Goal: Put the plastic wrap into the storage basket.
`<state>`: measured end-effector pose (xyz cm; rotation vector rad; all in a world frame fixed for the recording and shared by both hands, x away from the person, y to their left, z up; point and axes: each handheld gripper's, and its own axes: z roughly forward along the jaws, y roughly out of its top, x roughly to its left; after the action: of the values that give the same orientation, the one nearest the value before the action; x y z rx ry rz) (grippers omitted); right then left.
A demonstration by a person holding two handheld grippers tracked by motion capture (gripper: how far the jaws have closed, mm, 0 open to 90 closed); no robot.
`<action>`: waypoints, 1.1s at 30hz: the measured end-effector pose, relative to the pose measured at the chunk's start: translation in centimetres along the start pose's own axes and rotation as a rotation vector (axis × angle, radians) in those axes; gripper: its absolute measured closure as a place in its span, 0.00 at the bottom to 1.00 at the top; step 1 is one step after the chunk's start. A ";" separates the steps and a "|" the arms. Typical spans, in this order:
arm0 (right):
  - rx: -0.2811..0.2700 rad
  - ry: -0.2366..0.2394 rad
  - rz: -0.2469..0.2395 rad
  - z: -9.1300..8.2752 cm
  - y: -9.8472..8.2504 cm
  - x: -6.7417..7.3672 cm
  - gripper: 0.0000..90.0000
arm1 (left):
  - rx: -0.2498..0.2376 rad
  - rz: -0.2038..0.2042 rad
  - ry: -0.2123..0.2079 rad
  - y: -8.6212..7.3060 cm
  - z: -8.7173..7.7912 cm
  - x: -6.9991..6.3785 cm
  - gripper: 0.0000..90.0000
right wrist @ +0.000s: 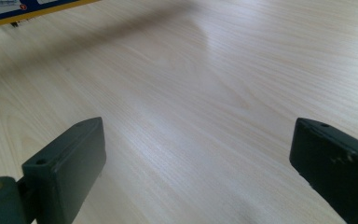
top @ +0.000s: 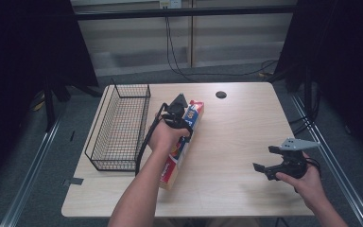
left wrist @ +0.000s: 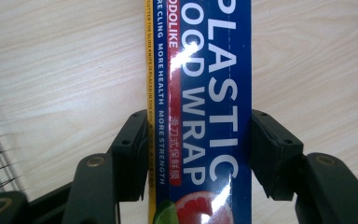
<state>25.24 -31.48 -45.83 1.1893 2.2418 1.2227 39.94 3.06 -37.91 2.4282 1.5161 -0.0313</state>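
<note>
Cataloguing: one moment at a pale wooden table (top: 236, 142), two hand-held grippers, one long carton.
Item in hand: plastic wrap box (top: 185, 137), blue with a yellow edge strip, lay flat on the table just beside the wire basket (top: 118, 127), which stood at the box's 9 o'clock.
Long axis: ran from roughly 7 o'clock (near the person) to 1 o'clock (far end) in the high view.
Left gripper (top: 177, 113): sat over the far half of the box; in the left gripper view (left wrist: 200, 135) its jaws stood one on each long side of the carton, right against the cardboard. Judged gripping the box across its narrow width, though firm pressure could not be confirmed.
Right gripper (top: 276, 163): held at about 4 o'clock from the box, well apart from it, jaws spread wide with nothing between them (right wrist: 196, 158).
Nearer hand: the left, already on the box; the right was idle.
Deciding relation: basket lay parallel to the box and to its left, so the coming move was judged a lift and sideways carry toward 9 o'clock, keeping the axis aligned with the basket.
Legible print: "PLASTIC FOOD WRAP" (left wrist: 214, 93) in white capitals; "MORE CLING MORE HEALTH MORE STRENGTH"; a partial brand ending "ODOLIKE"; Chinese characters; a grapefruit-and-lime picture.
Other: dark round hole (top: 220, 94) near the table's far edge.
</note>
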 end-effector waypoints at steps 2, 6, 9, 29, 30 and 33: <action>0.003 -0.001 0.001 0.0 0.0 0.0 0.04 | -0.006 -0.014 -0.004 0.0 -0.3 0.0 0.49; 0.001 0.002 -0.002 0.0 0.0 0.0 0.03 | -0.002 -0.019 -0.002 0.1 -0.9 0.3 0.49; 0.000 0.003 -0.004 0.0 0.0 0.0 0.03 | -0.004 -0.023 0.003 0.0 -1.2 0.5 0.49; -0.010 0.019 -0.015 0.1 0.2 0.2 0.01 | -0.010 -0.073 0.029 -0.3 -4.3 2.7 0.49; -0.008 0.025 -0.010 0.0 0.2 0.2 0.01 | -0.014 -0.082 0.031 -0.3 -4.4 2.8 0.49; -0.002 0.024 -0.008 0.1 0.1 0.2 0.01 | -0.012 -0.078 0.034 -0.3 -4.8 3.0 0.49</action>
<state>25.27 -31.21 -45.78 1.1700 2.2603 1.2426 40.44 7.00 -33.83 2.3705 1.6203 0.0032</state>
